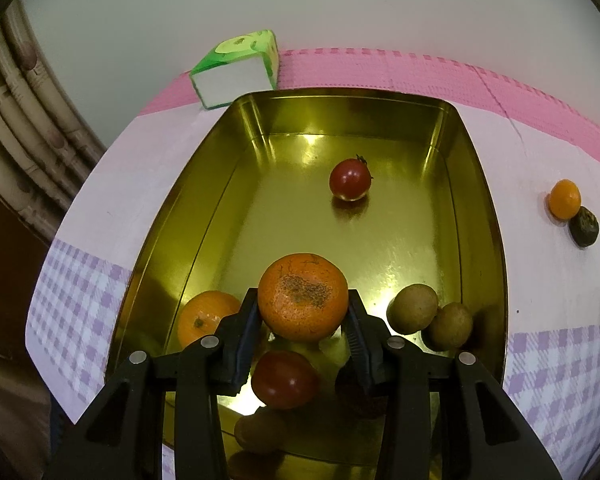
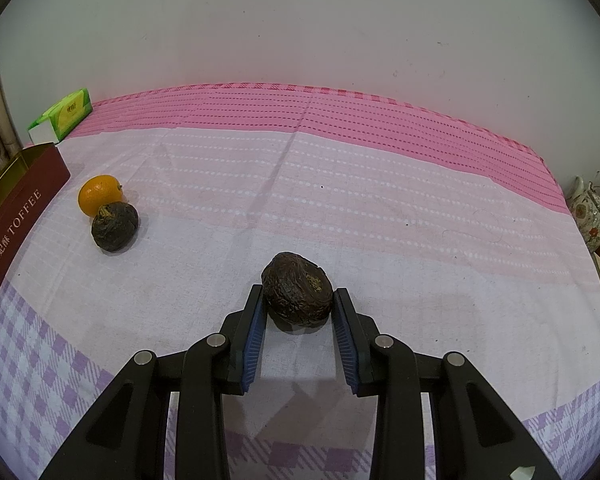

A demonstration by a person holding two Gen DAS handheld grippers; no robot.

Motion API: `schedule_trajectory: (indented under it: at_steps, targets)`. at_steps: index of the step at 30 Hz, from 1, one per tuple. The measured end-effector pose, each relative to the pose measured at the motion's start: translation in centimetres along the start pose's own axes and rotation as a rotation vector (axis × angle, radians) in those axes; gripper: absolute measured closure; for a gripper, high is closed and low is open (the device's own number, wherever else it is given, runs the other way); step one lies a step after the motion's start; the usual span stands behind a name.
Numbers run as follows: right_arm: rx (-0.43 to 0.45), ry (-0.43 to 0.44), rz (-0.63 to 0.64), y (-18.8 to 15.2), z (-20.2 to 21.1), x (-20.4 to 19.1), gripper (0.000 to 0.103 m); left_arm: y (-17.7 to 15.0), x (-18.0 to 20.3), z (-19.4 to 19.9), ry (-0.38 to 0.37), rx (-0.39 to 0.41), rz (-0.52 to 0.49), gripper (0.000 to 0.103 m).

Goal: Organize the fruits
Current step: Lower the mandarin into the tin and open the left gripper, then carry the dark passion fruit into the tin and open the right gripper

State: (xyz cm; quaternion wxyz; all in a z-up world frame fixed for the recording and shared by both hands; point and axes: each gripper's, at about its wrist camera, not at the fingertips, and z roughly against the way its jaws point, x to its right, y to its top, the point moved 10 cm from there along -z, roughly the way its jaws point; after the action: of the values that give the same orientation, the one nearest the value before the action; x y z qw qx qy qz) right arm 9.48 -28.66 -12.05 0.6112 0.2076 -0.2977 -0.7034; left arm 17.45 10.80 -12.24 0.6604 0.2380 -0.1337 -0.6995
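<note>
A: Start close in on the left wrist view. What has the left gripper (image 1: pixel 303 316) got?

B: Its jaws are clenched on a round orange mandarin with a rough brown patch (image 1: pixel 302 297), held above the rectangular gold metal tin (image 1: pixel 485 216). Under it in the tin lies a dark red cherry tomato (image 1: pixel 285 379), with a smaller orange mandarin (image 1: pixel 205 320) to the left and two greenish-brown oval fruits (image 1: pixel 412 309) touching each other on the right.

A: And deeper in the tin?

B: A second red cherry tomato with a stem (image 1: pixel 350 180), alone toward the far end. Beyond the tin's far left corner sits a green and white carton (image 1: pixel 238 67).

A: The right side?

B: The right gripper (image 2: pixel 298 307) grips a wrinkled dark brown fruit (image 2: pixel 297 288) that sits on the pink and lilac checked tablecloth (image 2: pixel 380 200). Further left, another wrinkled dark fruit (image 2: pixel 114 226) touches a small smooth orange (image 2: pixel 98 192), near the tin's maroon side marked TOFFEE.
</note>
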Motion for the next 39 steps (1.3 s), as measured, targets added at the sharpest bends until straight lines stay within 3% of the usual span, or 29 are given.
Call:
schedule_trajectory:
  at_steps: [5, 9, 16, 25, 39]
  targets:
    - [0.000, 0.000, 0.000, 0.0, 0.0, 0.0, 0.072, -0.1, 0.0, 0.0, -0.011, 0.004, -0.001, 0.059]
    - [0.000, 0.000, 0.000, 0.0, 0.0, 0.0, 0.072, 0.2, 0.3, 0.5, -0.020, 0.026, -0.011, 0.051]
    - [0.000, -0.003, -0.001, 0.0, 0.1, 0.0, 0.072, 0.4, 0.1, 1.4, -0.021, 0.050, -0.016, 0.050]
    - [-0.008, -0.012, -0.010, 0.0, -0.1, 0.1, 0.073, 0.4, -2.0, 3.0, 0.015, 0.090, 0.000, 0.048]
    - [-0.050, -0.039, -0.003, 0.3, 0.5, -0.8, 0.073, -1.5, -4.6, 4.3, 0.056, 0.084, 0.044, 0.044]
